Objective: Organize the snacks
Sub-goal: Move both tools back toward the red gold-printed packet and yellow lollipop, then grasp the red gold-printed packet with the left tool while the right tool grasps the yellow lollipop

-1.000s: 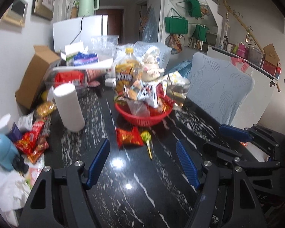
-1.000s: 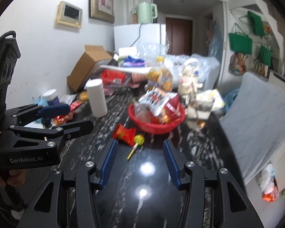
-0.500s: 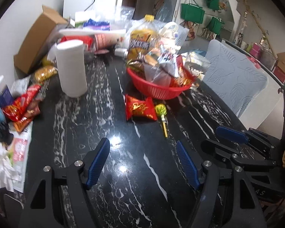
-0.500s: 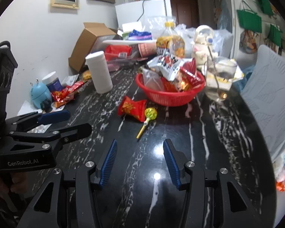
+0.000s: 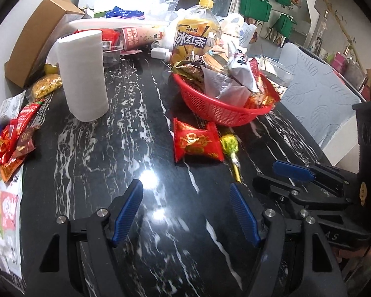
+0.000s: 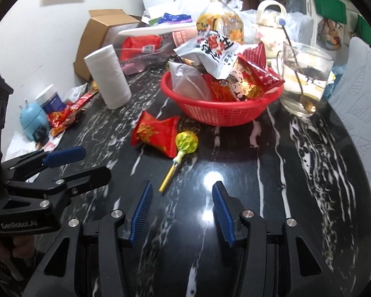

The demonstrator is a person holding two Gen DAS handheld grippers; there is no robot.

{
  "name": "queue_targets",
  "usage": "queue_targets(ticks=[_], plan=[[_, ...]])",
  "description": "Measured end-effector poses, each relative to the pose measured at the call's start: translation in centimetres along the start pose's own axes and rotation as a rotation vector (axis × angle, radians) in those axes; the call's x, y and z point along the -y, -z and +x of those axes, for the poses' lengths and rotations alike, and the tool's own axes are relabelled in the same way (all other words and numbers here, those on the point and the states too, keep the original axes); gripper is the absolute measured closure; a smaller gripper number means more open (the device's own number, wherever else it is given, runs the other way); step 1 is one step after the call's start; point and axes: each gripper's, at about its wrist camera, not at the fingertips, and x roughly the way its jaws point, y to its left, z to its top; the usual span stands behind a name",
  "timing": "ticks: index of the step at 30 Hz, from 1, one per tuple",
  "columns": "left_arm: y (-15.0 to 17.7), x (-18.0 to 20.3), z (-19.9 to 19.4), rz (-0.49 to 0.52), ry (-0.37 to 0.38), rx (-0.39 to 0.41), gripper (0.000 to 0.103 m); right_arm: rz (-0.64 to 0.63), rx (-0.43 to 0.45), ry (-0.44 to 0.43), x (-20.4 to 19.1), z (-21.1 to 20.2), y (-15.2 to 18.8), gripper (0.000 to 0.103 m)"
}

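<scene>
- left gripper (image 5: pixel 186 210): jaws spread, empty, above bare table (image 5: pixel 99 163). Paper towel roll (image 5: pixel 82 74) stands ahead-left of it, loose wrappers (image 5: pixel 11 141) far left at the table edge; a wide swing that way could tip the roll or push wrappers off.
- red snack packet (image 5: pixel 196 142) lies flat ahead of the left gripper, slightly right, just short of the red basket (image 5: pixel 220 110). Glossy film on slick stone: pads could skid it forward under the basket rim instead of pinching.
- lollipop (image 6: pixel 186 142) touches the packet's right edge, stick (image 6: pixel 169 173) pointing back toward the right gripper (image 6: pixel 180 215). Grabbing the packet may drag or roll it.
- right gripper: jaws apart, narrower than the left, empty. Both grippers sit close side by side; going for the same spot risks a clash.
- basket already heaped; a dropped snack may slide off or knock the top white packet (image 6: pixel 210 52) out.
- glass with spoon (image 6: pixel 304 76) ahead-right, just beside the basket; nudging the basket could tip it.
</scene>
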Motion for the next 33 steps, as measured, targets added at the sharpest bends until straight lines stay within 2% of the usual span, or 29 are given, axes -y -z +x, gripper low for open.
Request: queue_targets(ticks=[11,12,16,21,26,28,33], plan=[[-1.0,-1.9,2.1,-0.041,-0.002,-0.012,0.032,0.02,-0.009,-0.03,0.7,4.0,-3.2,0.055],[-1.1,-1.9,2.3,-0.04,-0.002,-0.014,0.032,0.021,-0.01,-0.031,0.7,4.4,-3.4,0.056],[-1.5,-1.9,2.8,-0.041,0.02,-0.017,0.032,0.001,-0.009,-0.024,0.3,5.1,-3.6,0.078],[-2.4,-1.1,3.8,-0.022,0.046,-0.024,0.032,0.013,0.0,-0.031,0.7,4.9,-3.3,0.078],[-3.5,-0.3,5.2,-0.003,0.045,-0.036,0.032,0.018,0.029,0.023,1.8,3.9,-3.0,0.078],[-4.0,-0.2,5.6,-0.001,0.042,-0.042,0.032,0.039,0.034,0.016,2.4,3.6,-2.9,0.078],[-4.9,0.5,7.0,-0.015,0.092,-0.082,0.032,0.076,0.028,-0.008,3.7,3.4,-2.7,0.078]])
